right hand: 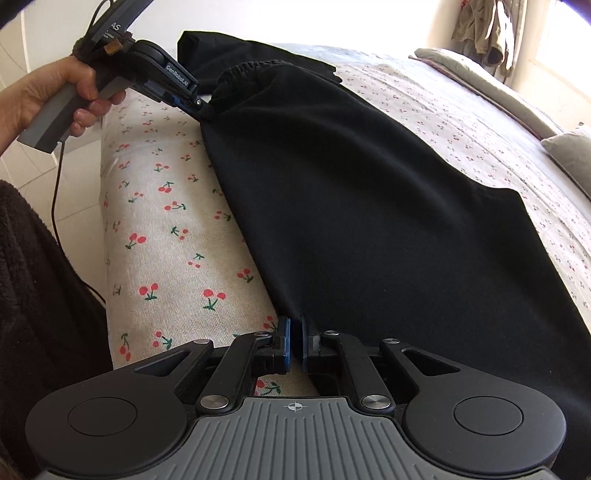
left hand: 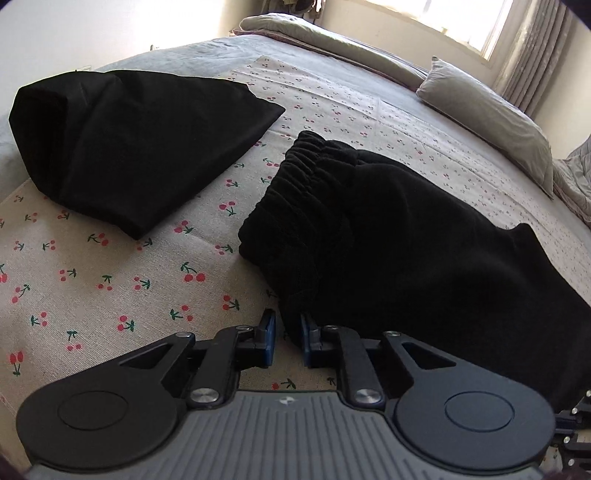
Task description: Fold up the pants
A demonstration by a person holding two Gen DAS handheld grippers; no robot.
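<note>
Both wrist cameras look steeply down along their fingers, close over the black pants (left hand: pixel 406 236) they share.

This is a bedroom in a home. A wide bed (left hand: pixel 332 74) fills both views, covered by a grey sheet with a cherry-print cloth (left hand: pixel 110 280) spread on top, a grey pillow (left hand: pixel 491 114) lying near its far side and a rolled grey duvet (left hand: pixel 332 37) along the far edge. Daylight comes through a window (left hand: pixel 472 18) hung with a pale curtain (left hand: pixel 535 66), clothes (right hand: pixel 487 33) hang in the far corner of the right wrist view, and pale floor tiles (right hand: pixel 22 162) show beside the bed.
</note>
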